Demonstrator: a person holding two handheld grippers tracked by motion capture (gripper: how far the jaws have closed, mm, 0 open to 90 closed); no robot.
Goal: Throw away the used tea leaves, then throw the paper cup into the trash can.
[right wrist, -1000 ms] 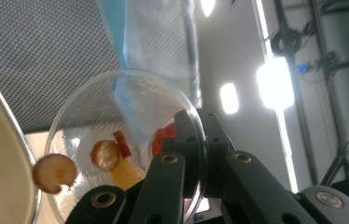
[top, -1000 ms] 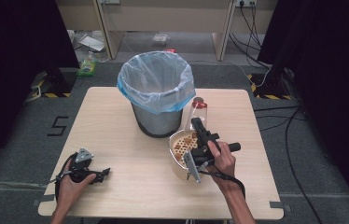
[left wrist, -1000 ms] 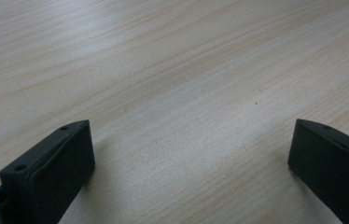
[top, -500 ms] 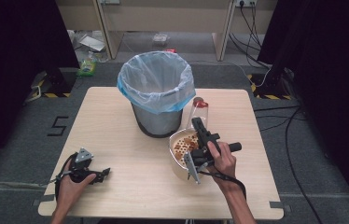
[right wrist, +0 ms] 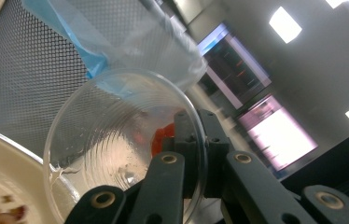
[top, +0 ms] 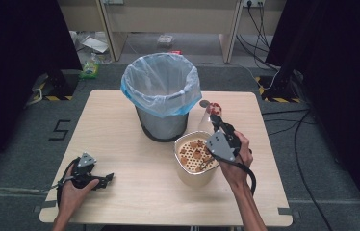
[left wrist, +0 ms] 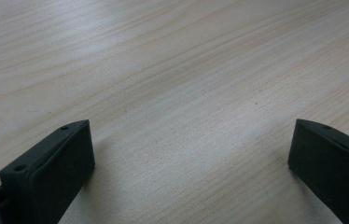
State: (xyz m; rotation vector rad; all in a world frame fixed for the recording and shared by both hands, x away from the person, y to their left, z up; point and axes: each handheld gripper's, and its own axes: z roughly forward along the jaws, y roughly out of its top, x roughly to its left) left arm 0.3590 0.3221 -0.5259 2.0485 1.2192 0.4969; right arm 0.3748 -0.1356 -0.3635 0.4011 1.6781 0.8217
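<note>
- The right gripper (top: 215, 126) has its jaws clenched on the rim of a clear plastic cup (right wrist: 126, 144), one jaw inside the wall and one outside; the cup is off the surface (top: 120, 144) and tipped on its side.
- In the high view the cup (top: 207, 111) hangs just beside the bin (top: 161, 96), on the bin's right, above the far edge of the strainer bowl (top: 195, 156).
- Something red (right wrist: 161, 136) clings inside the cup near the jaws; what it is cannot be told.
- The strainer bowl stands just in front of the bin and to its right, and holds orange-brown scraps (top: 195, 149) on its perforated insert.
- My reading: the cup is picked up, so the grasp is done. What is left is to carry it over the bin's mouth, empty or drop it into the blue liner (top: 161, 84), and then perhaps deal with the bowl's scraps.
- The left gripper (top: 102, 179) rests on the surface well to the bin's front left, jaws released and wide with only bare wood between them (left wrist: 186, 140); it seems idle.
- In the way: the bin's rim stands high beside the cup, so the cup likely has to rise to clear it.
- The strainer bowl sits right under the right hand (top: 236, 161), and a low move could knock it.
- Beyond the bin, on the floor, lie litter and cables.
</note>
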